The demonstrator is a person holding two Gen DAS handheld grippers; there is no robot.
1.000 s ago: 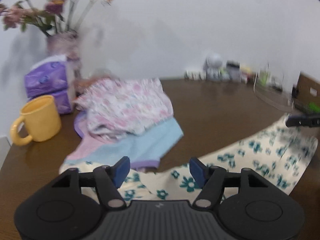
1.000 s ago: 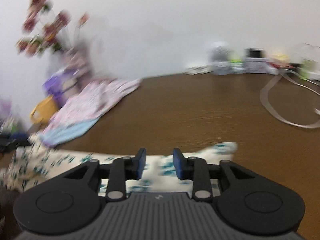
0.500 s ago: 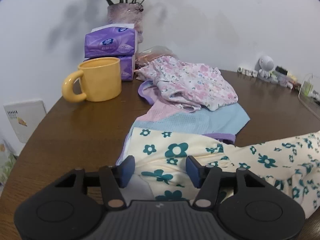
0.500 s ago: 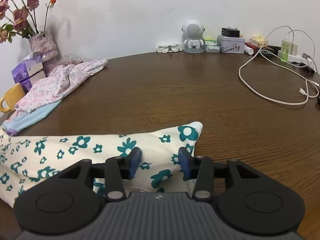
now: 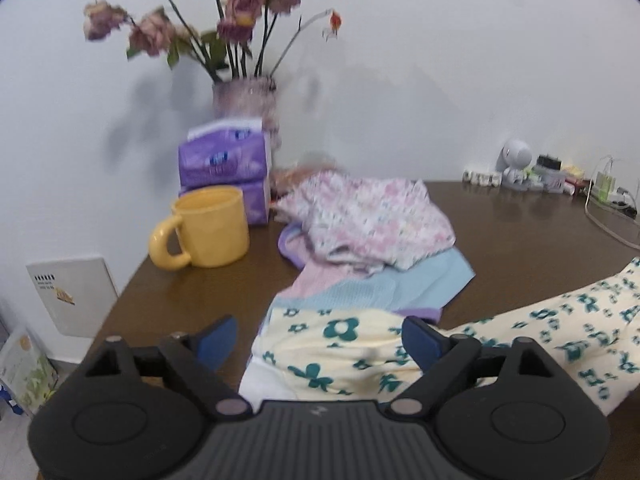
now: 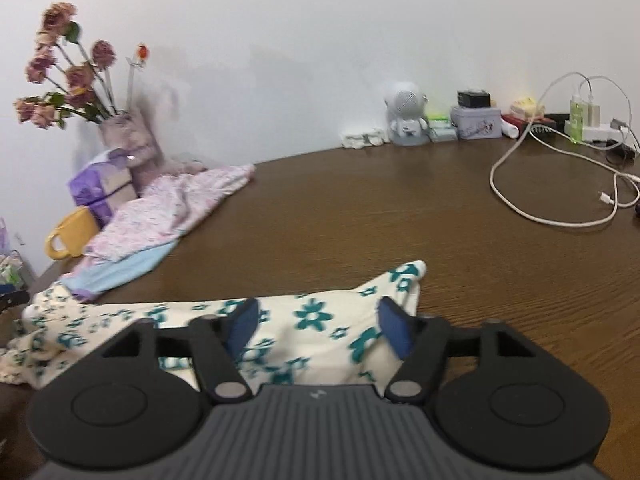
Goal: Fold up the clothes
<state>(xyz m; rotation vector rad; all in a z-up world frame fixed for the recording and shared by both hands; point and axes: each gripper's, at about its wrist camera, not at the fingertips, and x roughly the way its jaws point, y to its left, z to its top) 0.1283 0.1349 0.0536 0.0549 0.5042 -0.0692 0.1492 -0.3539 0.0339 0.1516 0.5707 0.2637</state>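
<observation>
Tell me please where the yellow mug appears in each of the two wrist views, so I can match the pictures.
Left wrist view: yellow mug, left of centre, in front of the purple tissue packs.
Right wrist view: yellow mug, at the far left edge, partly hidden by the pink floral garment.
Shared landmark: the flower vase by the wall.

Blurred flowers [image 5: 224,24], distant clutter [image 5: 552,172]

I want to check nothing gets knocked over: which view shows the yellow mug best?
The left wrist view. There the yellow mug stands upright and whole, handle to the left, in front of the purple tissue packs. The right wrist view shows only part of the mug at the far left edge, small and partly hidden by the pink floral garment.
</observation>
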